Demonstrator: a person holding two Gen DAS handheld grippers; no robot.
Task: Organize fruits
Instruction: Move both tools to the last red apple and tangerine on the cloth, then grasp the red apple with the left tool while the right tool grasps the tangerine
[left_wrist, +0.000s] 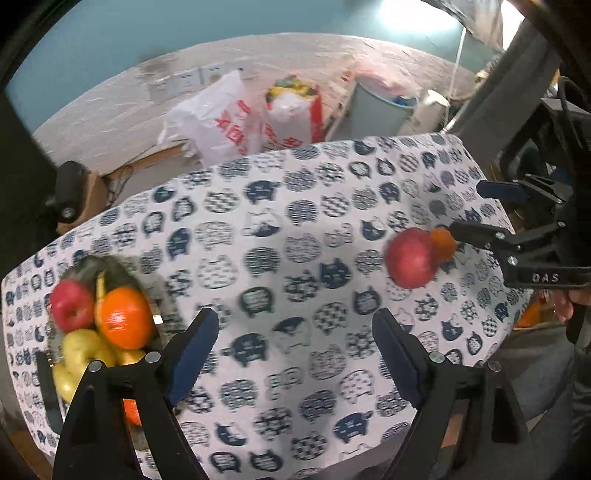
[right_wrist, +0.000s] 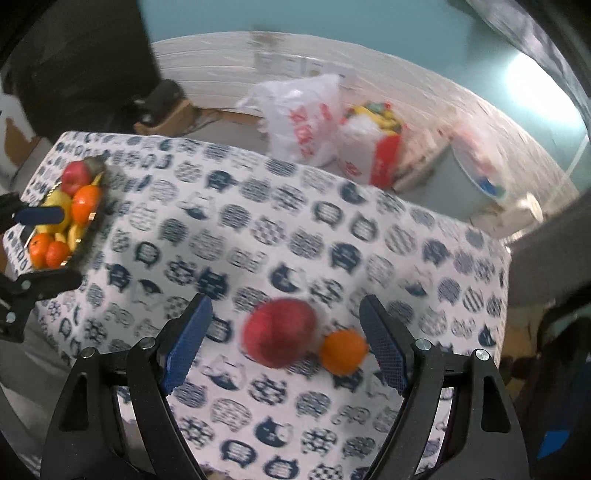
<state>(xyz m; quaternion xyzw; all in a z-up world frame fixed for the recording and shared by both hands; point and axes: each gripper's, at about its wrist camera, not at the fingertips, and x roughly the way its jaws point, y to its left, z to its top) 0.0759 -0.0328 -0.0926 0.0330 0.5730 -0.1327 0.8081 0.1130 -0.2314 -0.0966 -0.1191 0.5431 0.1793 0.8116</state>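
A red apple (right_wrist: 280, 332) and a small orange (right_wrist: 343, 351) lie side by side on the cat-print tablecloth (right_wrist: 258, 229). My right gripper (right_wrist: 286, 345) is open with both fruits between its blue pads, above the cloth. The left wrist view shows the same apple (left_wrist: 412, 256) and small orange (left_wrist: 443, 242) beside the right gripper (left_wrist: 469, 208). A dark fruit tray (left_wrist: 88, 271) at the table's left holds a red apple (left_wrist: 72, 304), an orange (left_wrist: 123, 317), pears and more fruit. My left gripper (left_wrist: 293, 354) is open and empty, just right of the tray. The tray also shows in the right wrist view (right_wrist: 92, 232).
Beyond the table's far edge stand white and red plastic bags (left_wrist: 221, 118), a grey bin (left_wrist: 380, 107) and cardboard boxes (left_wrist: 96, 192) on the floor. A dark chair (right_wrist: 543, 251) stands at the table's right side.
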